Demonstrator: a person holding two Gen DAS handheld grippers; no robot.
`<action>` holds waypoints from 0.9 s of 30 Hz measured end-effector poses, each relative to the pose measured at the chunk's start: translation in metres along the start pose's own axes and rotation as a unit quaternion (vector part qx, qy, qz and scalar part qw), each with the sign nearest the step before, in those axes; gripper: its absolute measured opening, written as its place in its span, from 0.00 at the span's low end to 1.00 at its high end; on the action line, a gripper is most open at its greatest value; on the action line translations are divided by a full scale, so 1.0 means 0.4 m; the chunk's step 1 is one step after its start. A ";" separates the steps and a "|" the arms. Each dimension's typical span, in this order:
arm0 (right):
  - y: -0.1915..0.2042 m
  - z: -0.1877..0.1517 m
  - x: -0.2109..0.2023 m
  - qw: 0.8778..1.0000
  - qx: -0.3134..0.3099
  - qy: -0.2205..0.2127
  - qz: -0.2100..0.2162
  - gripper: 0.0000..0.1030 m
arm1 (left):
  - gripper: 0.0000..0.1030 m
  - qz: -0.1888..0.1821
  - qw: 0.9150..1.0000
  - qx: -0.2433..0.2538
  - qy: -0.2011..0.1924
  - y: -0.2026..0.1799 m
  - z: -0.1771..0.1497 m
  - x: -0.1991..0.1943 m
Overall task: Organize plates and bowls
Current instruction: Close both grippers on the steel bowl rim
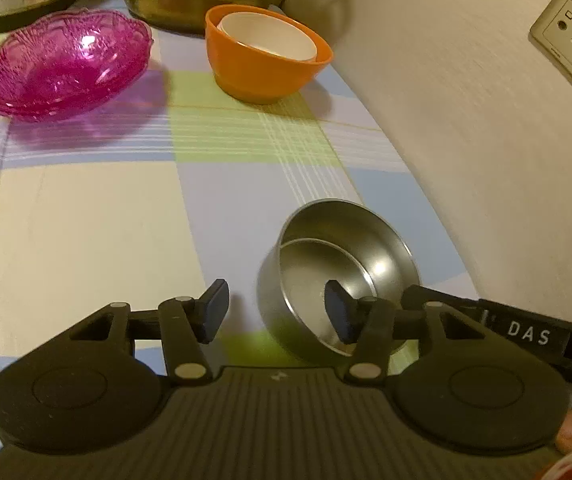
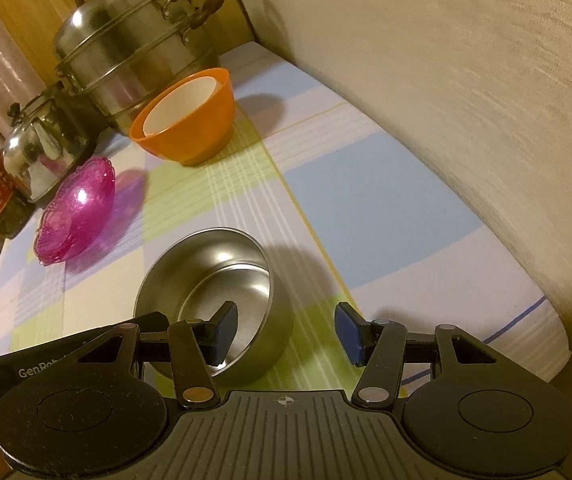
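Note:
Two nested steel bowls (image 1: 338, 268) stand on the checked tablecloth near the wall; they also show in the right wrist view (image 2: 214, 284). My left gripper (image 1: 276, 312) is open, its right finger over the bowls' inside and its left finger outside their left wall. My right gripper (image 2: 286, 332) is open, its left finger over the inside and its right finger outside the right wall. An orange bowl (image 1: 262, 68) holds a white bowl (image 1: 270, 36) farther back. Stacked pink glass dishes (image 1: 62, 64) sit at the left.
A large steel steamer pot (image 2: 134, 48) and a kettle (image 2: 42, 148) stand at the back. The wall (image 1: 486, 120) with a socket (image 1: 566, 36) runs along the right side. The table's front right edge (image 2: 526, 320) is close.

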State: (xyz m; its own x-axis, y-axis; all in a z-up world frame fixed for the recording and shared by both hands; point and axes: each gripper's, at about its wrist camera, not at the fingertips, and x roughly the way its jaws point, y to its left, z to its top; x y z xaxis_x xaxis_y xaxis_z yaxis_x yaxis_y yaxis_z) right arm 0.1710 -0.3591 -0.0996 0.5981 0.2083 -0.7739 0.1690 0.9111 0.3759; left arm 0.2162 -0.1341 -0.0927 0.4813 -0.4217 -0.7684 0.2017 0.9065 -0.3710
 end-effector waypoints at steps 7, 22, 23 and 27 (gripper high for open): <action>0.000 0.004 0.009 1.000 0.000 0.000 0.003 0.53 | 0.38 0.005 1.000 0.009 0.008 -0.010 0.005 0.012; 0.021 0.005 0.037 1.000 -0.006 0.012 0.007 0.34 | 0.17 0.007 1.000 0.015 0.013 -0.013 0.006 0.028; 0.022 0.005 0.039 1.000 -0.007 0.012 0.007 0.32 | 0.16 0.009 1.000 0.016 0.013 -0.014 0.006 0.028; 0.023 0.004 0.045 1.000 -0.003 0.017 0.008 0.16 | 0.15 0.009 1.000 0.016 0.011 -0.012 0.006 0.029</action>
State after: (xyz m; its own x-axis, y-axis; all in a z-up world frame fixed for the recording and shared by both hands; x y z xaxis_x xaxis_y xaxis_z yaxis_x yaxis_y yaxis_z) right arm 0.1845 -0.3474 -0.1093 0.5741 0.2345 -0.7845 0.1543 0.9100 0.3849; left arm 0.2229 -0.1433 -0.0988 0.4657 -0.4052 -0.7868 0.2206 0.9141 -0.3402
